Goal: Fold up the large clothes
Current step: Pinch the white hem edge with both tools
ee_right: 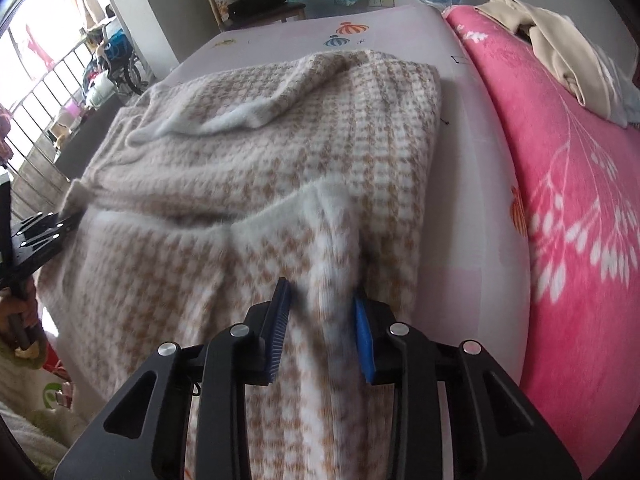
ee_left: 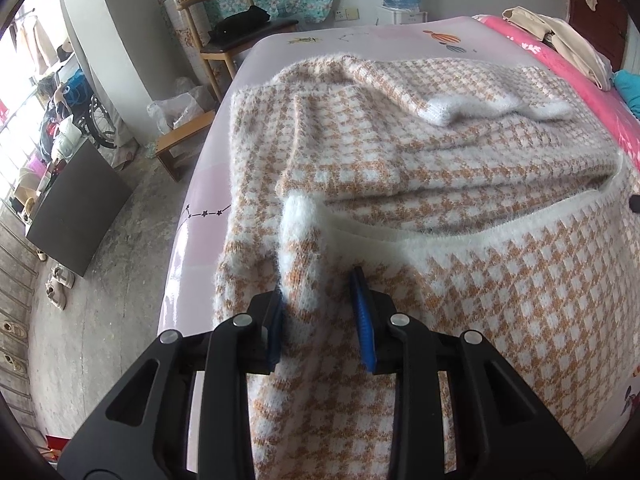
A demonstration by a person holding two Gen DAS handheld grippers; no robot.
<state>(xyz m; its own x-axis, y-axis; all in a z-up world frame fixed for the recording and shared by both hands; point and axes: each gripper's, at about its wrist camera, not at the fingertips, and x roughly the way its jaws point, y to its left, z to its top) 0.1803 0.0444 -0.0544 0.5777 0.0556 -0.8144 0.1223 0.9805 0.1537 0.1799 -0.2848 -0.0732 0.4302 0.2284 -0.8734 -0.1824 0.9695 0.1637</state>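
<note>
Plainly, each item below stood where the fold needed it.

Bed (ee_left: 256,64): it lay ahead of and beneath both grippers, giving a broad flat base on which the garment could be spread and folded.

Pink blanket (ee_right: 580,200): it ran along the bed to the right of the right gripper, apart from the work, likely pushed aside to leave room.

Sweater (ee_left: 400,152): the checked, fuzzy knit lay spread on the bed directly ahead of both grippers, sleeves already laid across its body; its near hem was drawn up toward the grippers, apparently for folding over the rest.

Hem (ee_left: 440,232): the white band curved between the two grips, lifted off the layer beneath, so both corners could travel together.

Left gripper (ee_left: 320,292): it was clenched on a bunch of the sweater's near left edge, the knit pinched between the blue pads.

Right gripper (ee_right: 320,296): it was clamped on a ridge of the near right edge; the blurred view showed fabric filling the gap between the pads.
</note>
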